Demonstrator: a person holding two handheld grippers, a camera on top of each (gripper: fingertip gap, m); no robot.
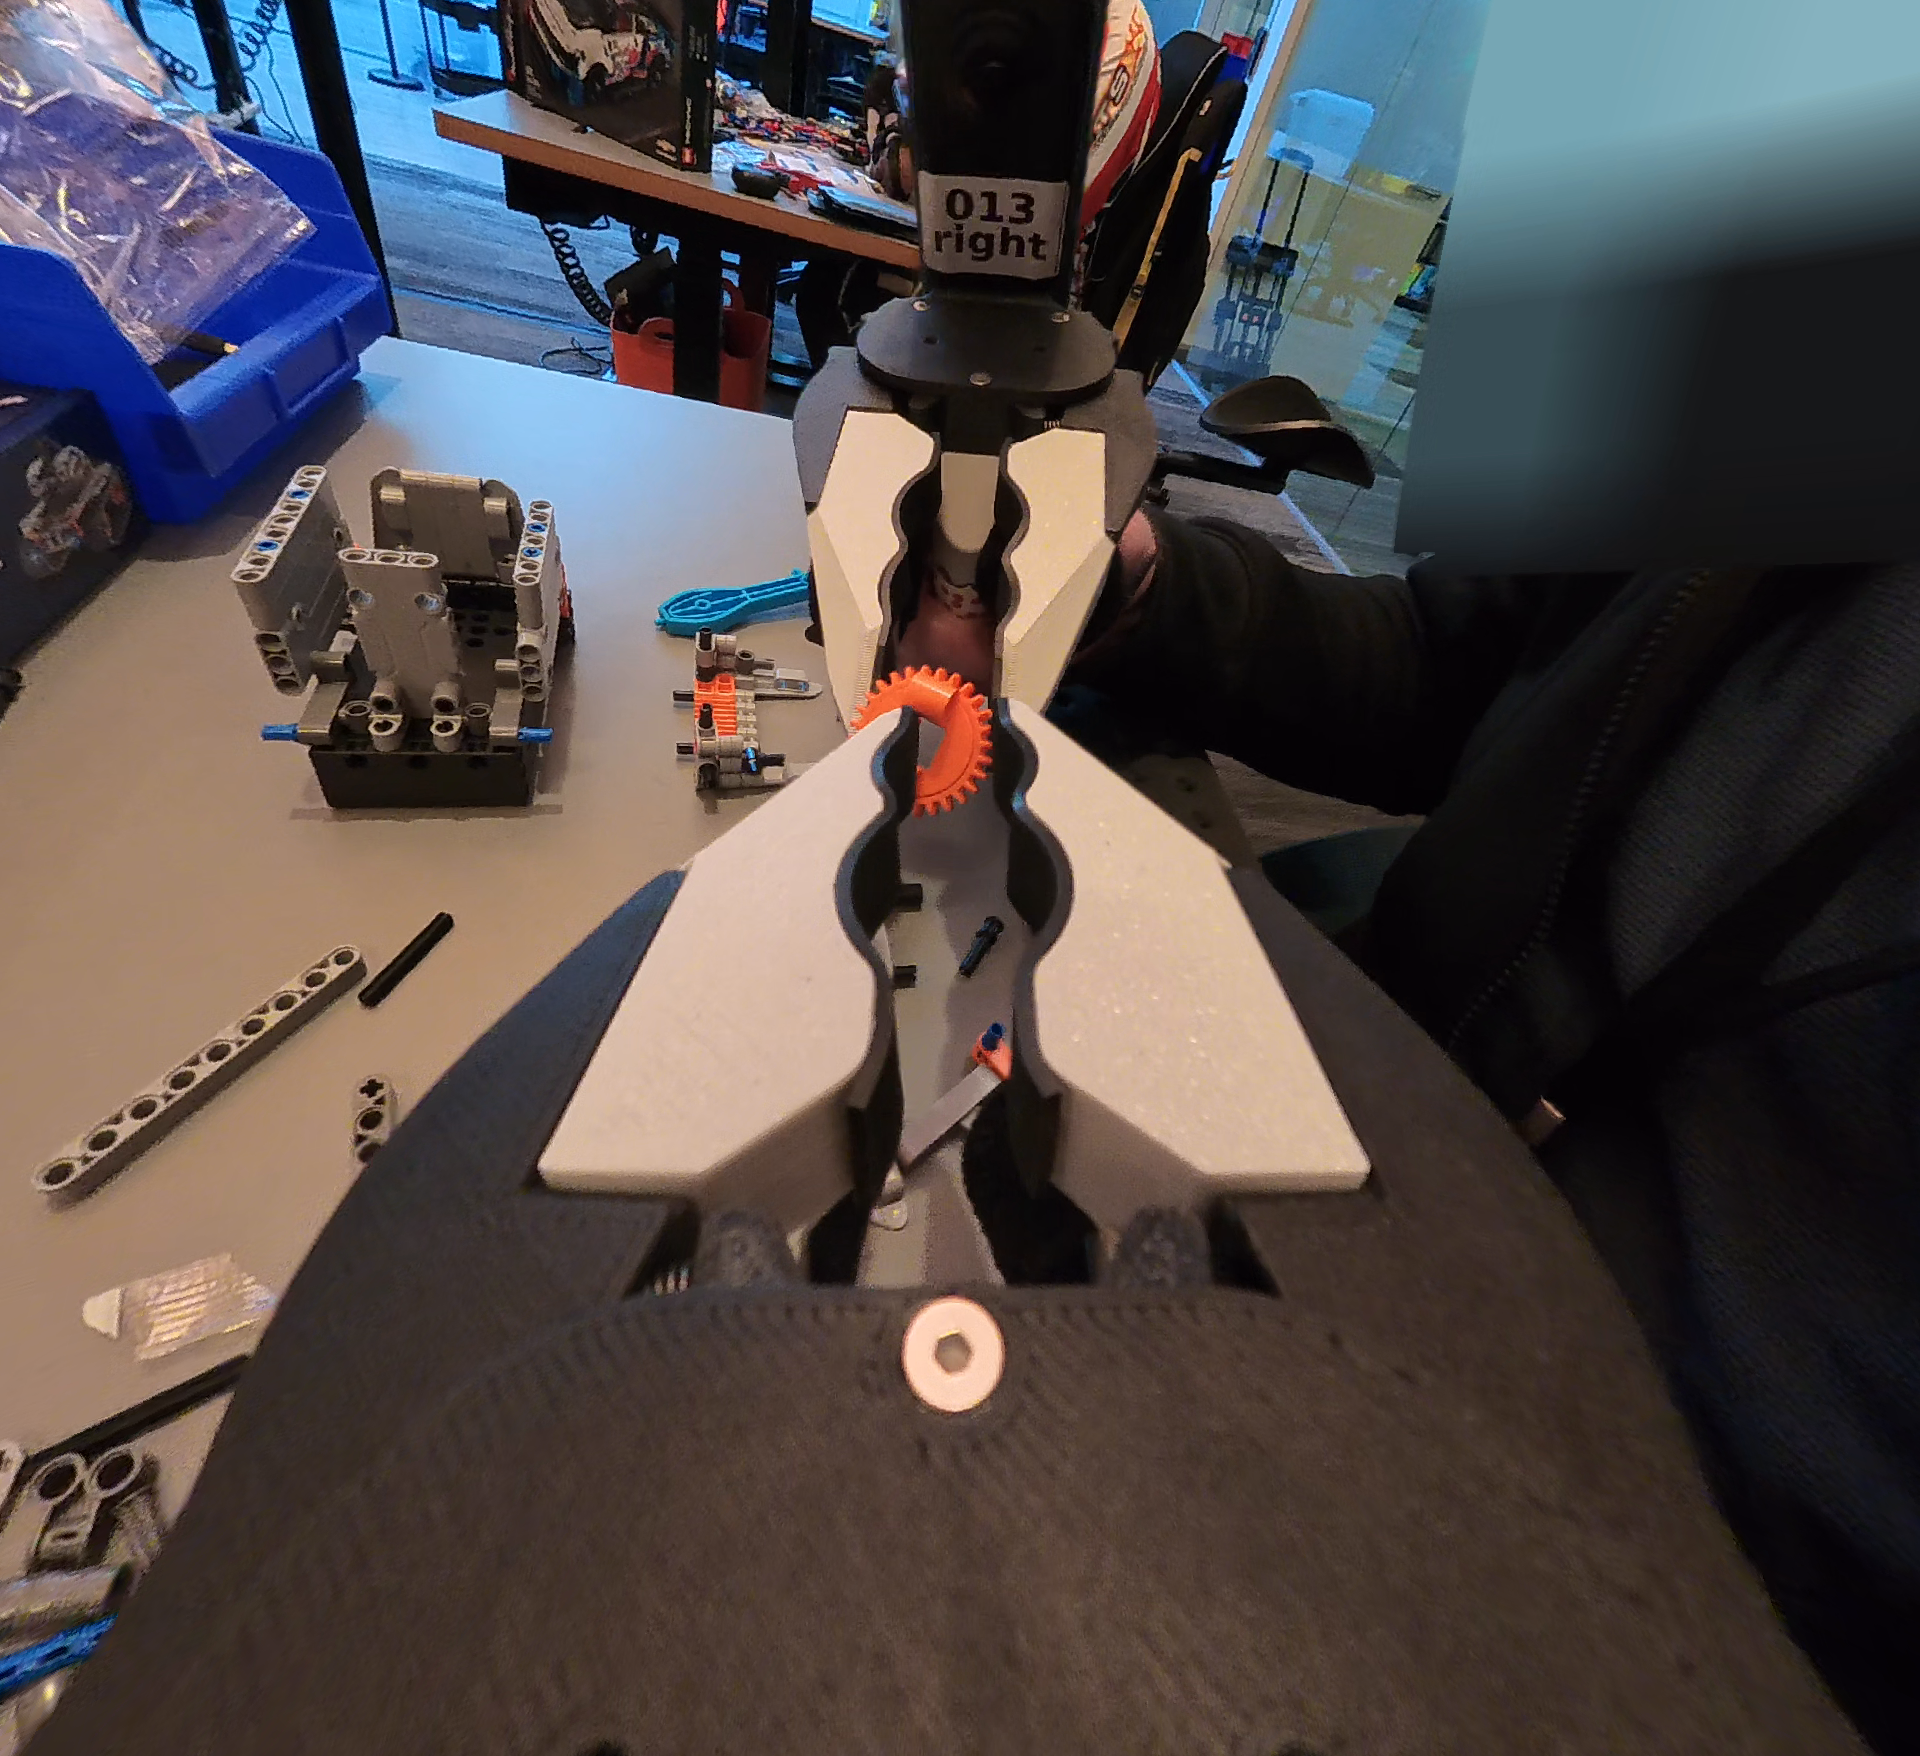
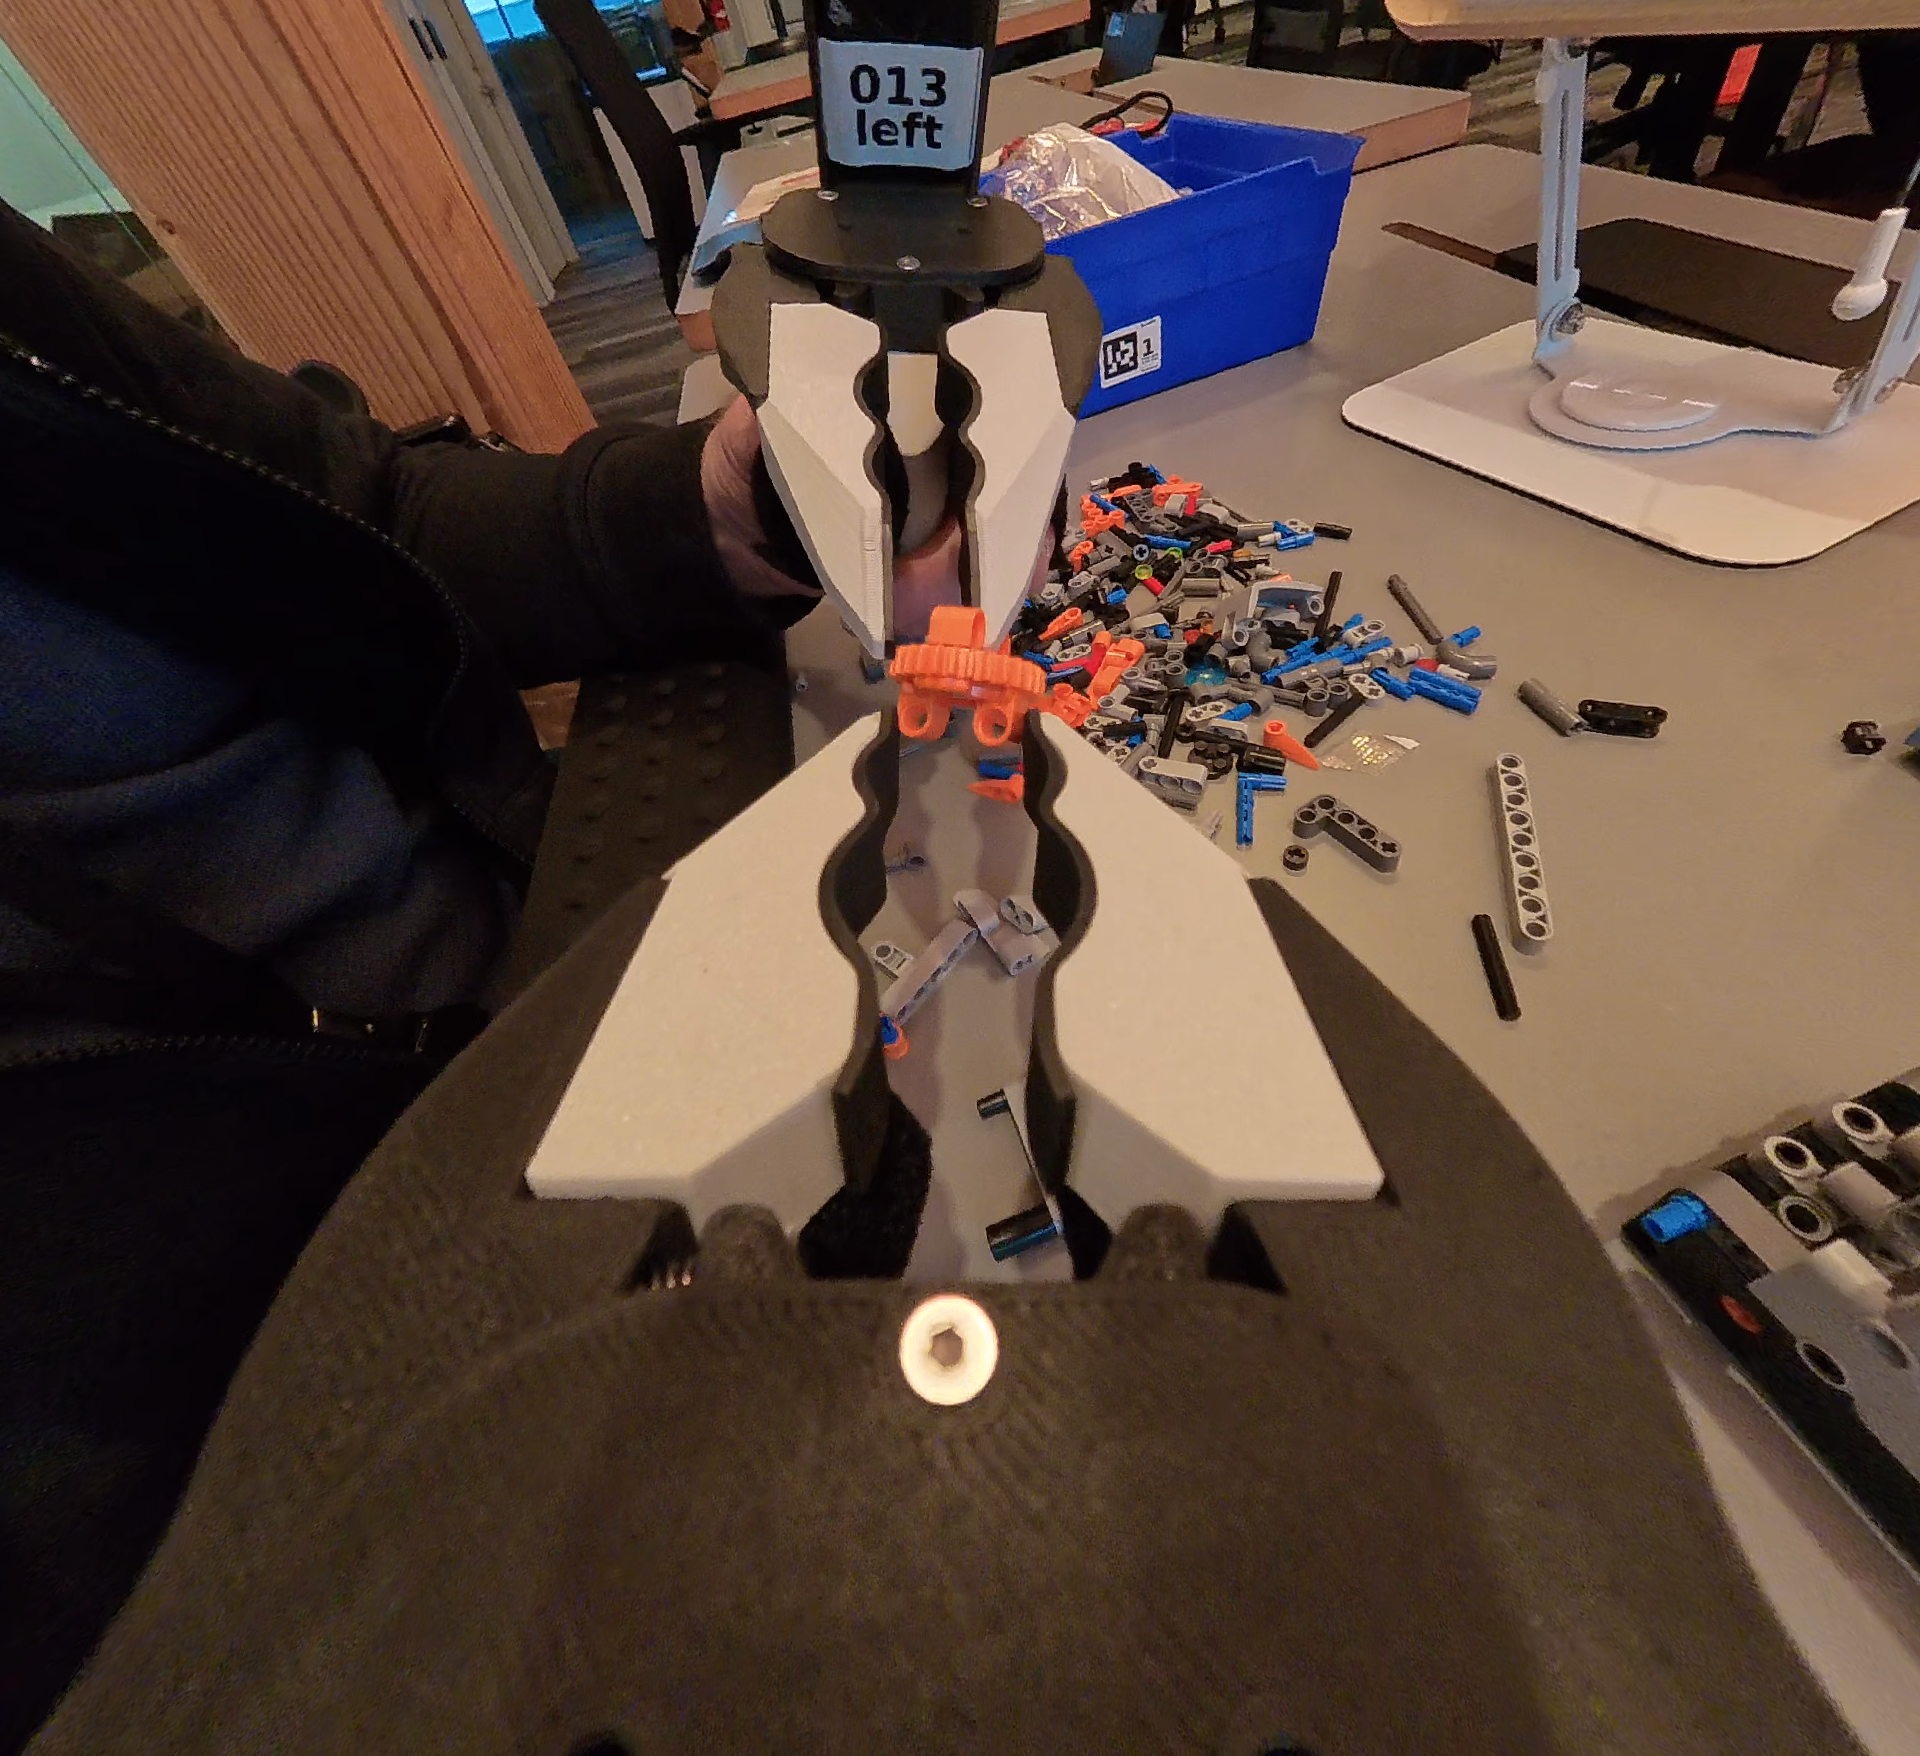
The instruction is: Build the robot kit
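An orange gear assembly hangs in the air between my two grippers, which face each other tip to tip above the grey table. My left gripper is shut on it from the near side. The right gripper meets it from the far side. In the right wrist view the gear lies edge-on, with orange connectors below it and an orange loop on top. My right gripper is shut on the lower connectors. The left gripper pinches the top loop.
A grey and black built block, a small orange-grey sub-assembly, a teal tool, a long grey beam and a black axle lie left. A blue bin, a parts pile and a white stand show. Less than 4 cm separates the two grippers' tips.
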